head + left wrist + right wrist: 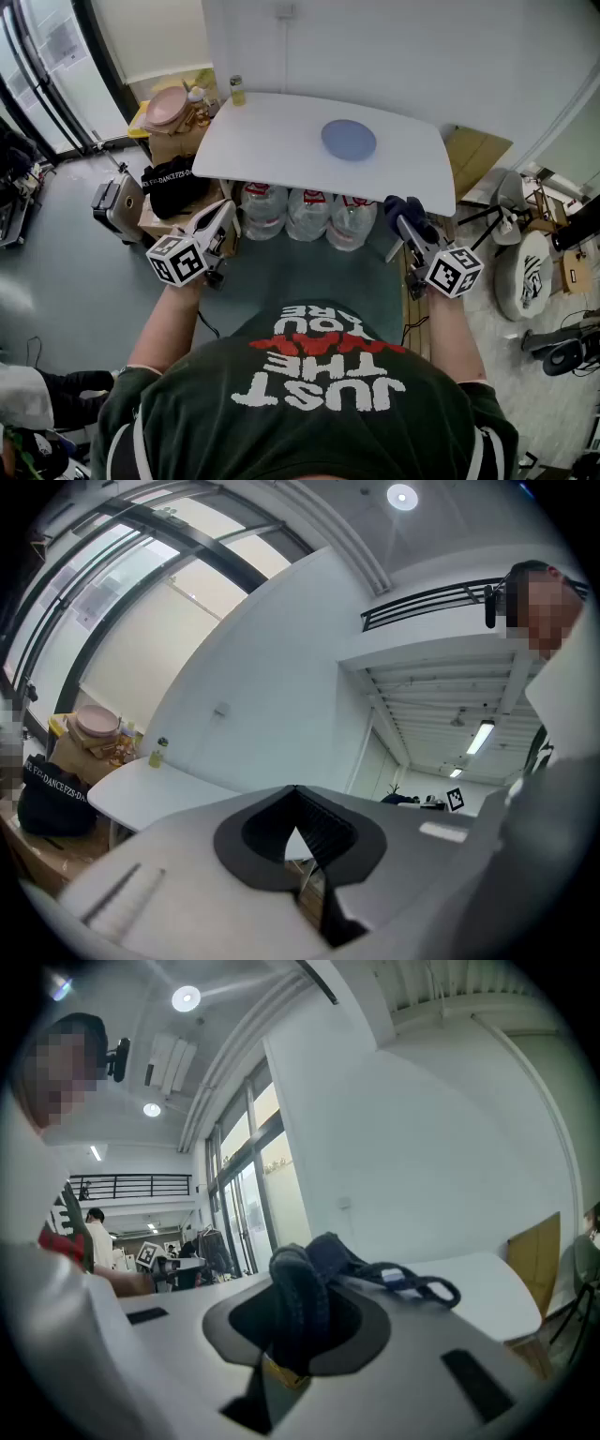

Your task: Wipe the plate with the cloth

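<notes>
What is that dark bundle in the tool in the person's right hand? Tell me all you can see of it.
It is the cloth, dark navy soft fabric bunched into a thick wad. A thin loop with a small white-and-blue tag trails from one side. The right tool is shut on it, jaws pinching the wad. It is held in the air, short of the white table's near edge, touching nothing else.

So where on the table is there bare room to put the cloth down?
The table is bare left of the plate, as far as the bottle at the far-left corner, with a narrower strip right of the plate. Crowded: dishes beyond the left end, jugs underneath.
</notes>
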`<state>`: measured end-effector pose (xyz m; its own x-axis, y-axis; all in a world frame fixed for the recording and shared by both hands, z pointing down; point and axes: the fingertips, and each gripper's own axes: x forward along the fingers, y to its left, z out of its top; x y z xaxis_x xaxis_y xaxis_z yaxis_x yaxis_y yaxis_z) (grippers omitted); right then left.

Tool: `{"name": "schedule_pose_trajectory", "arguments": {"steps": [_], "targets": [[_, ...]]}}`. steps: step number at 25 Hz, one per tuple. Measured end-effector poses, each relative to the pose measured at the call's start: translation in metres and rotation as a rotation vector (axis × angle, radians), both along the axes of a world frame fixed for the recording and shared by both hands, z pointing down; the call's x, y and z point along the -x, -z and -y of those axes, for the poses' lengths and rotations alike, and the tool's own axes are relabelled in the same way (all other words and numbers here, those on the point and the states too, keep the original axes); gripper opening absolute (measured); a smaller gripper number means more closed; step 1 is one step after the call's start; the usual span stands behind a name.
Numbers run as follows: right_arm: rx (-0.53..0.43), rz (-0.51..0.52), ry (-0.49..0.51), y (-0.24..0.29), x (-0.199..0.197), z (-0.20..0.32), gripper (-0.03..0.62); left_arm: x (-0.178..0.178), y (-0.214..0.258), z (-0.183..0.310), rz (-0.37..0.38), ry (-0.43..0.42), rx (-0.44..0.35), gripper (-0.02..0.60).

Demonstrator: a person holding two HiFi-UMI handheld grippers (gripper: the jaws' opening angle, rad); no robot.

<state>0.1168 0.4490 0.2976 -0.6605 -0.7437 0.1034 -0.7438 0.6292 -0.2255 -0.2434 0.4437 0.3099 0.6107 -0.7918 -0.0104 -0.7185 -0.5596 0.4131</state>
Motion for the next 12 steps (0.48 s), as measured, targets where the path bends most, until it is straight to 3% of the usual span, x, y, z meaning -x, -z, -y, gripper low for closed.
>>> {"name": "schedule_pose_trajectory", "arguments": {"steps": [12], "targets": [[-0.014, 0.009, 0.014, 0.002, -0.026, 0.003, 0.067, -0.034, 0.005, 0.002, 0.016, -0.006, -0.009, -0.002]]}}
